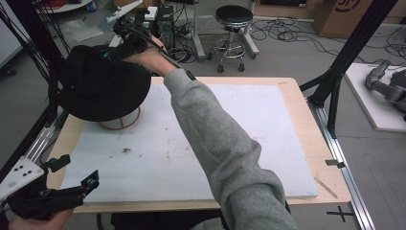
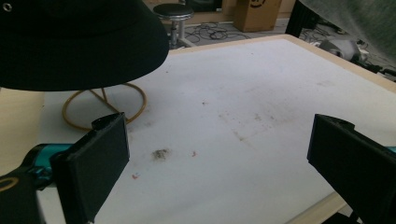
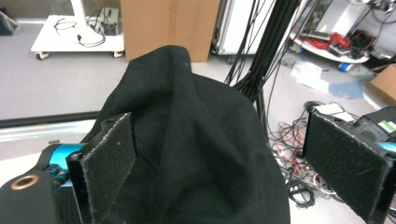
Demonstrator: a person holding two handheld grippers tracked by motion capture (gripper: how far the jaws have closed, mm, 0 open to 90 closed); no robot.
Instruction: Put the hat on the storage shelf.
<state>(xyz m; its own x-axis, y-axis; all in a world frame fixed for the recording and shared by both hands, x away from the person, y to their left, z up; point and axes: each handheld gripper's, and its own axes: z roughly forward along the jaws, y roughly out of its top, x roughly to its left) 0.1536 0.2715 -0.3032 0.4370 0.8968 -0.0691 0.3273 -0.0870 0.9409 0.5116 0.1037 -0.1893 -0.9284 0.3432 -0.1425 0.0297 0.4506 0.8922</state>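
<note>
A wooden table (image 1: 306, 143) topped with one white board (image 1: 239, 139) lay beneath both grippers. One black bucket hat (image 1: 103, 88) sat on one wire stand (image 1: 120, 123) at the table's far left corner, directly under and ahead of the right gripper (image 1: 125, 42). In the right gripper view the hat's crown rose between the two black jaws, which stood wide apart and, as far as could be seen, touched no cloth; the hat seemed to rest on the stand by itself, likely perched there to keep its shape and hang clear of the board. The person's right arm, in a grey sleeve (image 1: 220, 139), stretched across the board to bring that gripper over the hat. The left gripper (image 1: 72, 175) waited at the near left edge, well apart from the hat, its jaws also spread wide and empty, pointed toward the stand's ring. One black stool (image 1: 233, 28) stood on the floor beyond the right gripper.
</note>
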